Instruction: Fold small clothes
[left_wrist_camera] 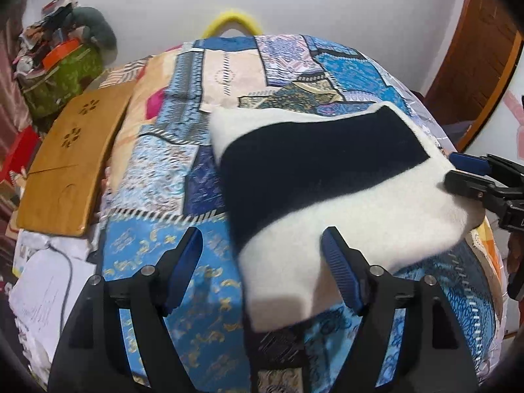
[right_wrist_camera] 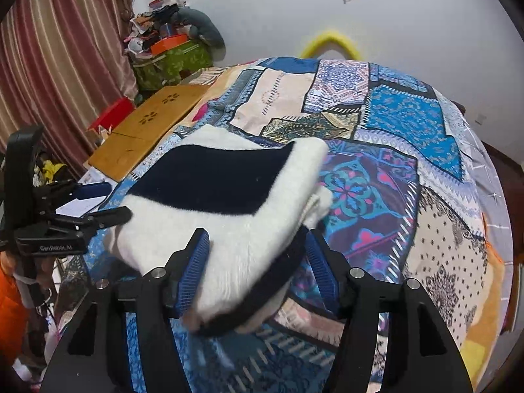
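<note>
Patchwork bedspread [right_wrist_camera: 409, 124] is overhung by both grippers, angled downward: left gripper [left_wrist_camera: 262, 262] and right gripper [right_wrist_camera: 257, 258] released, straddling the folded garment [right_wrist_camera: 229, 196].

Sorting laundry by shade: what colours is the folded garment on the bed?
White garment with a broad navy band; clearest in left wrist view.

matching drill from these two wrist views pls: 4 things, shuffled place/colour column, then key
Things:
1. garment
2. wooden board
3. green bag
4. yellow arch

Descriptions:
A. behind the bed's far edge, against the white wall
B. white with a dark navy band, lying folded on the patchwork bedspread
C. flat beside the bed, flower-shaped cut-outs
D. in the corner by the striped curtain, piled with clutter

Pairs: 1-B, 2-C, 3-D, 4-A
</note>
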Demonstrator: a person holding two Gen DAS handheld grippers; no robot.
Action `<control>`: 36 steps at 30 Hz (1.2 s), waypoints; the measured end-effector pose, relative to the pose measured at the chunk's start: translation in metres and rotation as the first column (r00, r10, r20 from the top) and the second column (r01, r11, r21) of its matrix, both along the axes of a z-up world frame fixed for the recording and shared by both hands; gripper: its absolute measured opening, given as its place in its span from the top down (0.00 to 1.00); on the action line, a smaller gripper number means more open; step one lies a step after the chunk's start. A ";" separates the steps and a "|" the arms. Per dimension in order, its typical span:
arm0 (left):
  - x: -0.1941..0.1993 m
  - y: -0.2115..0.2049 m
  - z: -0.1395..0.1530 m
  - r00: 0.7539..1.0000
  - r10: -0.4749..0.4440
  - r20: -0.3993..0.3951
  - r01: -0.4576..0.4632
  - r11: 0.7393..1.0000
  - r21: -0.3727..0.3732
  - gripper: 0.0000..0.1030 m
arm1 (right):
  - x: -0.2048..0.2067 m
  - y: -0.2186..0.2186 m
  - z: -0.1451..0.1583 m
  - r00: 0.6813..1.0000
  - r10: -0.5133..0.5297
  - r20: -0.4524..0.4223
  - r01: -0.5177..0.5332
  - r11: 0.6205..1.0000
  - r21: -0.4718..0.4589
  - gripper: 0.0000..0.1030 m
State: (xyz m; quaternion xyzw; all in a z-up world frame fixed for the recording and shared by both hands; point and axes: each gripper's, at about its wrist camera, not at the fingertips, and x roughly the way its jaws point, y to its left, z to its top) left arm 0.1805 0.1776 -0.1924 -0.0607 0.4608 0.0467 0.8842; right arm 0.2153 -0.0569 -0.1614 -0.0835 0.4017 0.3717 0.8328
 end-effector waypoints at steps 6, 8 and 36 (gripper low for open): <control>-0.022 0.006 0.024 0.998 0.050 0.046 -0.051 0.998 0.027 0.27 | -0.015 -0.020 0.025 0.998 -0.049 0.039 0.046 0.997 0.064 0.44; -0.030 0.004 0.040 0.995 0.058 0.083 -0.060 0.998 0.024 0.27 | -0.022 -0.024 0.039 0.996 -0.058 0.064 0.052 0.994 0.098 0.44; -0.181 -0.075 0.204 0.755 0.059 0.653 -0.130 0.990 0.060 0.12 | -0.174 -0.055 0.163 0.867 -0.177 0.467 -0.014 0.926 0.376 0.23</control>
